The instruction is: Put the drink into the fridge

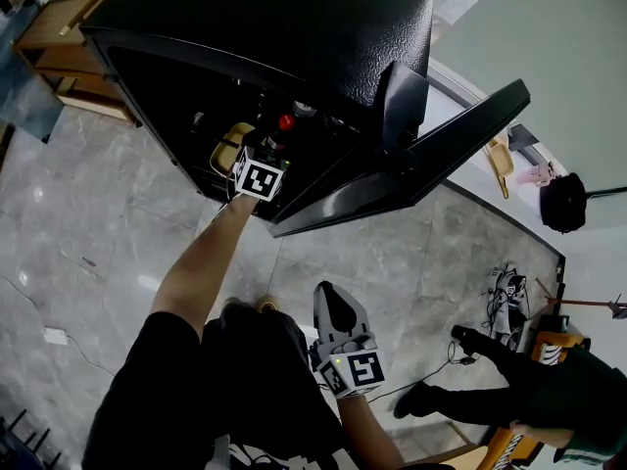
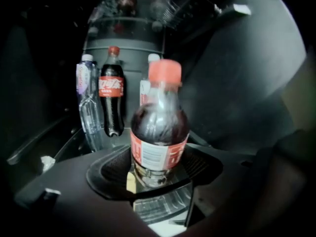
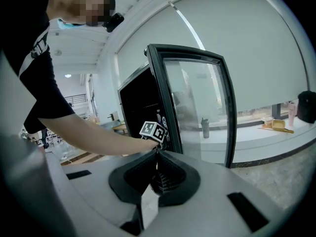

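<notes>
Left gripper point(image 2: 155, 168) jaws clamped on cola bottle point(image 2: 159, 127), upright inside fridge point(image 1: 294, 18), near shelf front edge. Right gripper point(image 3: 157, 158) jaws shut, empty, outside. I'd seat base flat, clear of rear bottles point(image 2: 111, 90), before release.

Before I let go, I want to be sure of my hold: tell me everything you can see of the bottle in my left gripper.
The bottle is clear plastic and holds a dark drink up to its shoulder. It has a red cap and a red-and-white label round its lower body. It stands upright, clamped at the label and base between the jaws of the left gripper, inside the open fridge. Nothing else visibly touches it; other bottles stand apart behind it.
</notes>
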The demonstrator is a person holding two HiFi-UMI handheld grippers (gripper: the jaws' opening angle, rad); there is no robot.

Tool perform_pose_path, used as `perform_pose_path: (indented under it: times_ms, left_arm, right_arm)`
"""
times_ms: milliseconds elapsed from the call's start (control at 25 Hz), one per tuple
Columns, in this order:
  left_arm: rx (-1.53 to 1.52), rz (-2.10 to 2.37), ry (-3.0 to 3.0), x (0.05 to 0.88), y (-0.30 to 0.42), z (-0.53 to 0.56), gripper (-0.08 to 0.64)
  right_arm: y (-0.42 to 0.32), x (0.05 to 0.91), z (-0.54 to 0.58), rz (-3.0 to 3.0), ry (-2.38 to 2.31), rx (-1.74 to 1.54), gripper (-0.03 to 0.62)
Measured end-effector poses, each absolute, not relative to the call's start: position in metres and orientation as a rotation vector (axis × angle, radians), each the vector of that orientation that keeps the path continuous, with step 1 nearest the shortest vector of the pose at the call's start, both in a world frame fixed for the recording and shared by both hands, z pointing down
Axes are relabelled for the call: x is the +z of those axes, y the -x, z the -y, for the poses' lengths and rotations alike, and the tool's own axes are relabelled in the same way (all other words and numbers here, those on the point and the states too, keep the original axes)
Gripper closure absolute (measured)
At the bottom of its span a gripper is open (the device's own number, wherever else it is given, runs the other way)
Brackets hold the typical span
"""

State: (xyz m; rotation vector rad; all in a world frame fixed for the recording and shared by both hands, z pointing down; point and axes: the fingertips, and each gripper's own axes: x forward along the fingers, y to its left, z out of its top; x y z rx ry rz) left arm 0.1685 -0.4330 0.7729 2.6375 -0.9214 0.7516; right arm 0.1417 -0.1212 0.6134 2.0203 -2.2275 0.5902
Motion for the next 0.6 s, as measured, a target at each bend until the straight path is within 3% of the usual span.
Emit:
perform_pose_path:
  times_ms: [600]
  left_arm:
    - [0.691, 0.95, -2.594, 0.688, -0.091, 0.359, 0.253]
  right_arm:
    - [-0.114, 0.565, 0.116, 2.314, -1.878, 0.626, 0.568]
